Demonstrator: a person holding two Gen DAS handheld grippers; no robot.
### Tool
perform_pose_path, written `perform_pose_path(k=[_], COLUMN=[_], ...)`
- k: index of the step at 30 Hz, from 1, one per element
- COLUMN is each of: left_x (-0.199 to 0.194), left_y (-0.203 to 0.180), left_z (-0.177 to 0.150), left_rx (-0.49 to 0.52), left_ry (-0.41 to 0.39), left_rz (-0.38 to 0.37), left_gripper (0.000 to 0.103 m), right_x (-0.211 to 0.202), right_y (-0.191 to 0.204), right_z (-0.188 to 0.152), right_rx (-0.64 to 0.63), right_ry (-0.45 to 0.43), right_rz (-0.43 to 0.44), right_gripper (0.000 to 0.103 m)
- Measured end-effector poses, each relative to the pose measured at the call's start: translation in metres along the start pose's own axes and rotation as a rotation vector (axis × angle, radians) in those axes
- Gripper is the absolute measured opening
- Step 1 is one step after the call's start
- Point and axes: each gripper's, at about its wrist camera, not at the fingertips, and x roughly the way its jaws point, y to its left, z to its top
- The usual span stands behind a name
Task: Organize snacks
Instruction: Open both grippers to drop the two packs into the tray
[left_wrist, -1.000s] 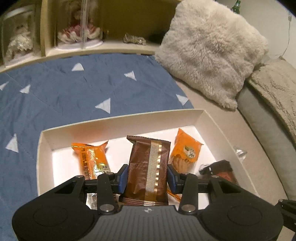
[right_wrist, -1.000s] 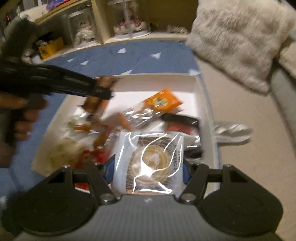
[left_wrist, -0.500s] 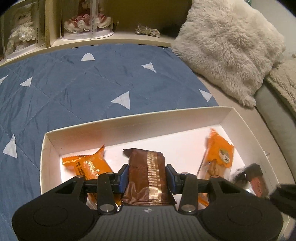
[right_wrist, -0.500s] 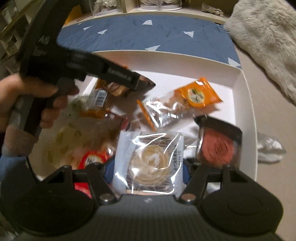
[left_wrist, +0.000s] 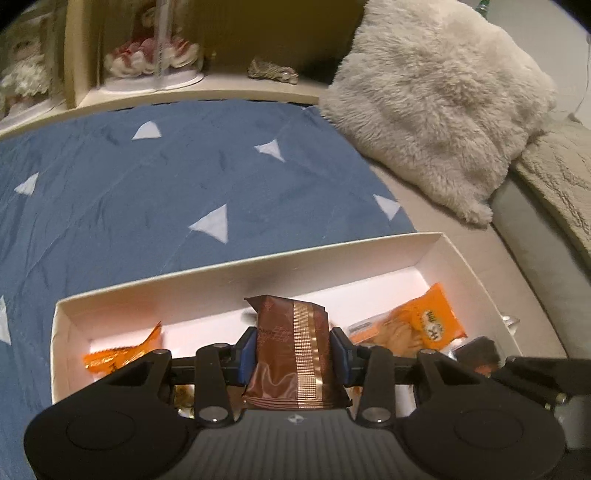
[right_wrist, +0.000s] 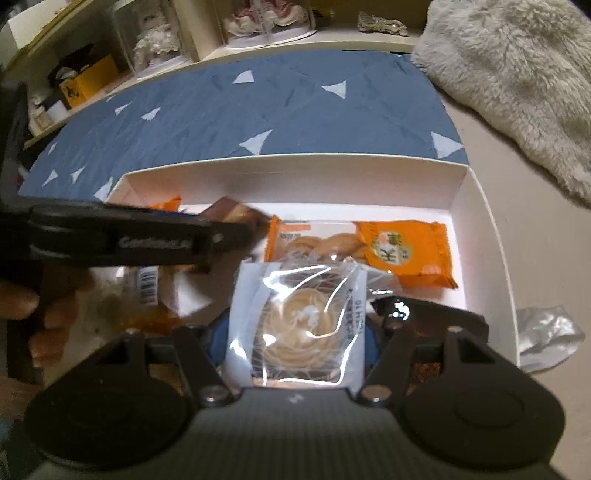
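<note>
A blue cloth with white triangles (left_wrist: 155, 192) covers the bed, and a fluffy grey pillow (left_wrist: 443, 99) lies beside it. On the cloth sits a white cardboard box (right_wrist: 295, 173) with snacks inside. An orange snack bag (right_wrist: 402, 251) lies near the box's right wall. The left gripper (left_wrist: 293, 349) squeezes a brown packet with a gold stripe (left_wrist: 291, 347) over the box. The right gripper (right_wrist: 295, 339) squeezes a clear packet with a round swirly cookie (right_wrist: 299, 325) over the box too.
</note>
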Motion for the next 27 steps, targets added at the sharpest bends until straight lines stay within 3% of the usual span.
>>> perform_pose_path(k=[2, 6, 20, 24, 27], left_x=[-0.001, -0.006, -0.048, -0.067, -0.084], left_y=[-0.002, -0.003, -0.012, -0.017, -0.017], left_z=[0.001, 0.0, -0.003, -0.007, -0.011], left_rx=[-0.005, 0.01, 0.046, 0.063, 0.07], left_ry=[0.008, 0.019, 0.008, -0.021, -0.035], left_rz=[0.008, 0.035, 0.094, 0.144, 0.149], left_gripper=[0.046, 0.057, 0.088, 0.097, 0.1], right_x=[-0.001, -0.007, -0.043, -0.051, -0.061], right_y=[0.001, 0.001, 0.006, 0.009, 0.01], right_z=[-0.002, -0.005, -0.017, -0.022, -0.028], right_rx=[-0.014, -0.02, 0.015, 0.03, 0.063], right_ry=[0.001, -0.011, -0.024, -0.039, -0.055], right_rz=[0.011, 0.015, 0.022, 0.011, -0.017], right_gripper=[0.072, 0.086, 0.086, 0.086, 0.094])
